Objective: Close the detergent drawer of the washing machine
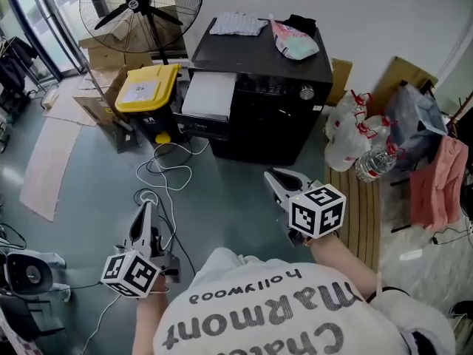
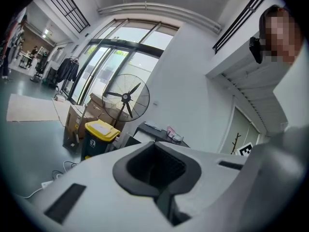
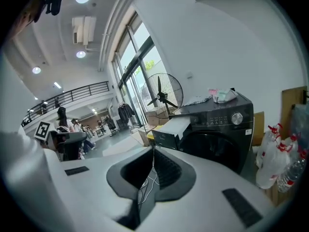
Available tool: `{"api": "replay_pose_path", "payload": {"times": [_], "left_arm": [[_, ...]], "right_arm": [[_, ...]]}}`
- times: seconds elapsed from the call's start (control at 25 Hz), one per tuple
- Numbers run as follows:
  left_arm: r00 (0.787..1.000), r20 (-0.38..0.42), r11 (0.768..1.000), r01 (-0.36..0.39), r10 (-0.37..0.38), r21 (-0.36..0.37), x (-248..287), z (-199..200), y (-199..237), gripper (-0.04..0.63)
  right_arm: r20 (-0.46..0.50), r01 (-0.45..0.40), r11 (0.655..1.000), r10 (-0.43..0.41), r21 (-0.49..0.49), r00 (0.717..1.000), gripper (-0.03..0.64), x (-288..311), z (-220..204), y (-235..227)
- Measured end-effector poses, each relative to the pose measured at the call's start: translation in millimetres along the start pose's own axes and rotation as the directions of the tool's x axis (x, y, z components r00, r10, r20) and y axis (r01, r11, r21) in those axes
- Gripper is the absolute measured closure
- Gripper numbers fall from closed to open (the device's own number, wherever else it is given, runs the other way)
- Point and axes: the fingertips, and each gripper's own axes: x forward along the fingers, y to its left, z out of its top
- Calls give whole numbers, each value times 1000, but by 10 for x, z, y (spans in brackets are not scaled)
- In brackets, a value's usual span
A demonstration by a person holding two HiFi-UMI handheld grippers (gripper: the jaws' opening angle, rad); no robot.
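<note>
**Shirt, two shut hand-held grippers, and a detergent drawer still out**

Shirt (image 1: 259, 309) of the person carrying the rig fills the bottom of the head view. Ahead of it are the left hand-held gripper (image 1: 145, 209) and the right hand-held gripper (image 1: 275, 177). Both have their jaws together and hold nothing. They hover over the floor, well apart from the washing machine (image 1: 273, 72).

The detergent drawer (image 1: 209, 95) juts from the machine's upper front corner, just beside a yellow-lidded bin (image 1: 150, 87).

Step in hand, as I judge it: the approach, with no contact yet. To do it well, I would:
- keep the jaws closed and use them as a blunt pusher;
- use the right hand-held gripper, which already faces the drawer;
- meet the middle of the drawer's front face squarely;
- push straight along its slide until it sits flush with the control panel.

An off-centre push could make it bind. The cables (image 1: 166, 172) on the floor call for careful footing.

Views compared:
- The head view shows the drawer's pale top from above.
- The right gripper view alone shows its dark front face, the surface I must press, along with the dial and the door.
- The left gripper view looks toward the fan (image 2: 126, 98) and the bin, and I cannot make the drawer out clearly there.
</note>
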Motion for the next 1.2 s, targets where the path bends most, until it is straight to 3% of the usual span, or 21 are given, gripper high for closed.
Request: {"api": "replay_pose_path", "payload": {"times": [0.32, 0.8, 1.2], "left_arm": [[998, -31, 998, 55, -56, -14, 394, 16, 108, 588], [984, -79, 987, 162, -162, -3, 1235, 694, 811, 588], [958, -180, 974, 228, -222, 13, 1773, 866, 1448, 588]], "right_arm": [[-42, 26, 999, -25, 29, 999, 586, 287, -31, -125], [-7, 139, 984, -139, 107, 990, 586, 1127, 452, -107], [-13, 226, 934, -231, 277, 973, 586, 1802, 296, -206]]}}
